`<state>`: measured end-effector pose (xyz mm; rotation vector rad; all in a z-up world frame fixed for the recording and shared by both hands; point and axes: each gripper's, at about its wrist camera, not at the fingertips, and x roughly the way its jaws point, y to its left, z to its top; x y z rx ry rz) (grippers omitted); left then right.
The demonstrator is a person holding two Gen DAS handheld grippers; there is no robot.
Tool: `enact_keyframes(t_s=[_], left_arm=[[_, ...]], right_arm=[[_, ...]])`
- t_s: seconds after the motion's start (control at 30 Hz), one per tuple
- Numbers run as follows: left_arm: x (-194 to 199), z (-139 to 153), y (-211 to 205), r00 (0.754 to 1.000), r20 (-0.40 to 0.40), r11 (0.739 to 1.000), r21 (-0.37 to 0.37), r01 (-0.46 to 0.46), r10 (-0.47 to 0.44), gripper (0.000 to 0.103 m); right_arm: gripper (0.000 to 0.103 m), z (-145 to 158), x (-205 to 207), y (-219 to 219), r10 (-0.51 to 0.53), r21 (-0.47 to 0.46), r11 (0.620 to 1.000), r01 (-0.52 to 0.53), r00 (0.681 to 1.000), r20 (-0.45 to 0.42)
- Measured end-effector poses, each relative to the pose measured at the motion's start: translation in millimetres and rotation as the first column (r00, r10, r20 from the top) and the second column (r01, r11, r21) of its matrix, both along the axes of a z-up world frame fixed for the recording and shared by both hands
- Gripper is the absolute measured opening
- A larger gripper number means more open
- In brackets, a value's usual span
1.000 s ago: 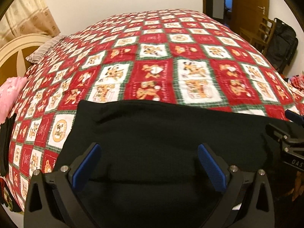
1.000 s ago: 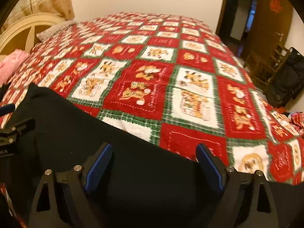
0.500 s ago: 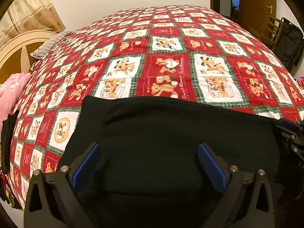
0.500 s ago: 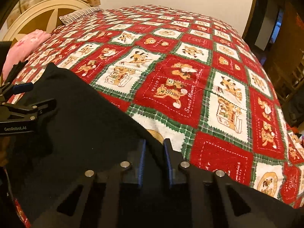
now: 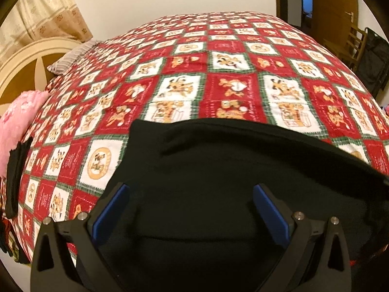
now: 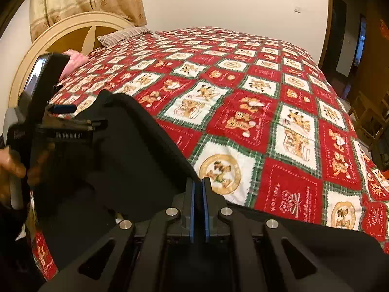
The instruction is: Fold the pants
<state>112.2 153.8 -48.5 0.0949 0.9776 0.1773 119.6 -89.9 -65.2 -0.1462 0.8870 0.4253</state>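
Black pants [image 5: 218, 175] lie on a red, white and green patterned bed quilt [image 5: 231, 73], at its near edge. My left gripper [image 5: 189, 206] is open, its blue pads wide apart just above the black cloth. My right gripper [image 6: 198, 189] is shut on the far edge of the pants [image 6: 126, 150] and holds that edge raised off the quilt [image 6: 267, 121]. In the right wrist view the left gripper [image 6: 73, 121] shows at the left, over the pants, with the hand that holds it.
A cream headboard [image 6: 73, 29] and a striped pillow [image 6: 121, 35] are at the bed's far left. A pink blanket [image 5: 17, 121] and a dark garment [image 5: 14, 177] lie at the left edge. A wooden chair [image 5: 350, 41] and black bag [image 5: 372, 58] stand to the right.
My right gripper has shut on the pants' edge and lifted it, swinging left. My left gripper stays open over the cloth, shifted slightly.
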Motion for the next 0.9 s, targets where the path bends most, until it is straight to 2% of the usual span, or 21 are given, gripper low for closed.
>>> enact_keyframes(t_s=[0.17,0.27,0.3,0.37,0.43,0.57,0.63,0.73,0.8,0.83,0.9], left_arm=[[3,6,6,1.000,-0.003,0.996,-0.091,0.012,-0.013,0.103],[11,14,9,1.000,-0.006,0.976,-0.217,0.028,-0.030,0.103],[18,15,8,0.999,-0.018,0.961,-0.276,0.031,-0.038,0.103],[32,11,5,0.998,-0.050,0.940,-0.340,0.028,-0.048,0.103],[44,3,2,0.995,-0.092,0.935,-0.354,-0.008,-0.026,0.103],[65,-16,3,0.980,-0.201,0.895,-0.436,-0.094,0.005,0.103],[69,-18,5,0.976,-0.217,0.888,-0.446,-0.115,0.017,0.101],[71,-20,10,0.979,-0.194,0.898,-0.418,-0.140,0.062,0.081],[68,-19,15,0.983,-0.167,0.898,-0.416,-0.142,0.078,0.058],[67,-19,18,0.985,-0.156,0.894,-0.426,-0.137,0.077,0.052],[64,-17,26,0.989,-0.137,0.869,-0.480,-0.120,0.061,0.027]], right_arm=[[0.005,2,-25,6,0.031,-0.021,0.999,-0.030,0.999,0.041],[0.005,1,-37,12,0.049,-0.057,0.997,-0.044,0.996,0.075],[0.005,0,-41,13,0.053,-0.068,0.997,-0.047,0.995,0.086],[0.005,-3,-46,15,0.054,-0.084,0.995,-0.046,0.993,0.103],[0.005,-4,-50,16,0.051,-0.087,0.995,-0.041,0.993,0.108],[0.005,-5,-50,14,0.043,-0.090,0.995,-0.033,0.992,0.117],[0.005,-3,-50,13,0.032,-0.080,0.997,-0.022,0.992,0.125],[0.005,4,-49,11,0.012,-0.054,0.999,-0.004,0.990,0.140],[0.005,9,-48,9,0.002,-0.039,0.999,0.004,0.989,0.147],[0.005,12,-49,8,0.000,-0.032,0.999,0.005,0.989,0.150],[0.005,17,-51,9,-0.001,-0.032,0.999,0.006,0.987,0.160]])
